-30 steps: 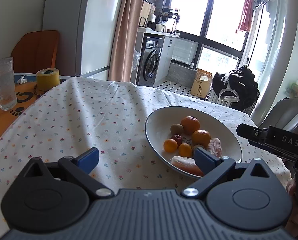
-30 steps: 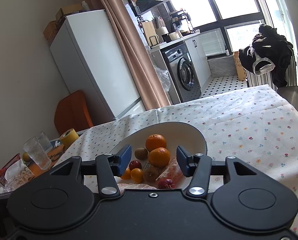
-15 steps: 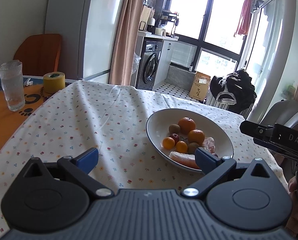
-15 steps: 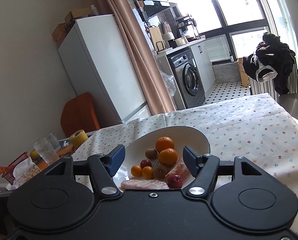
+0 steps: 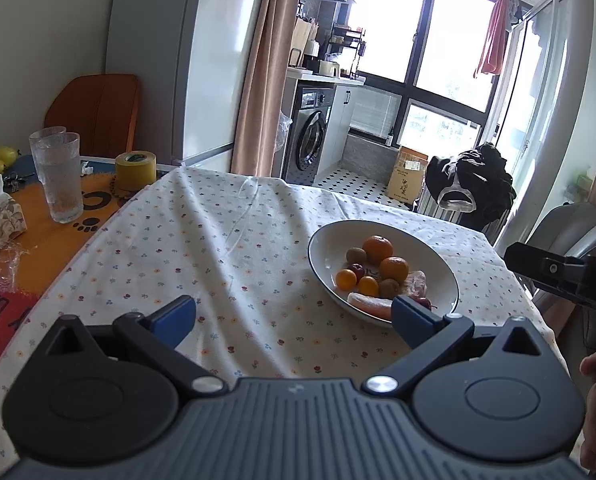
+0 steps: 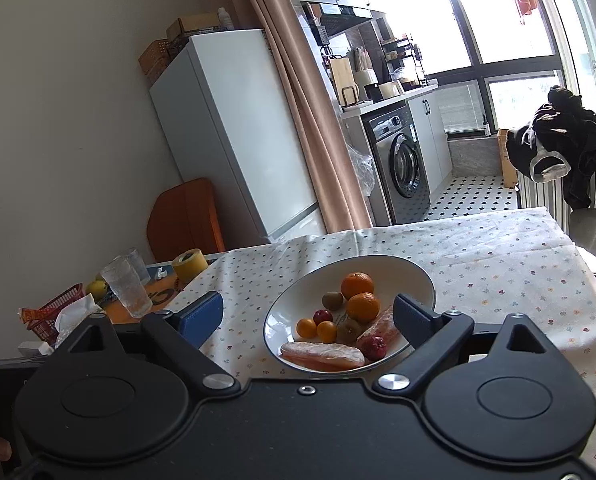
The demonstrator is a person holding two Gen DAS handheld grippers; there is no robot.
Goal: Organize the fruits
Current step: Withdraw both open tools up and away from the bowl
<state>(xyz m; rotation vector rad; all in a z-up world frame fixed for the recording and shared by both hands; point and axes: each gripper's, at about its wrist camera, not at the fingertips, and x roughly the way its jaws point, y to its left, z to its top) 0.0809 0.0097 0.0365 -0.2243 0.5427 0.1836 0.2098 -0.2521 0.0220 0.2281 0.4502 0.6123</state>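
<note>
White glossy oval bowl (image 6: 418, 276), round oranges (image 6: 357, 285), floral tablecloth (image 6: 498, 264)

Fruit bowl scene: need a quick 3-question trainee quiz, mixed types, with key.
1. True or false: the left gripper holds a fruit.
2. How many large oranges are in the bowl? A) one B) two C) four
3. Fill in: beside the drinking glass stands a yellow roll of ____.

Key: 1 false, both it and the right gripper are open and empty; 2 B; 3 tape.
</note>
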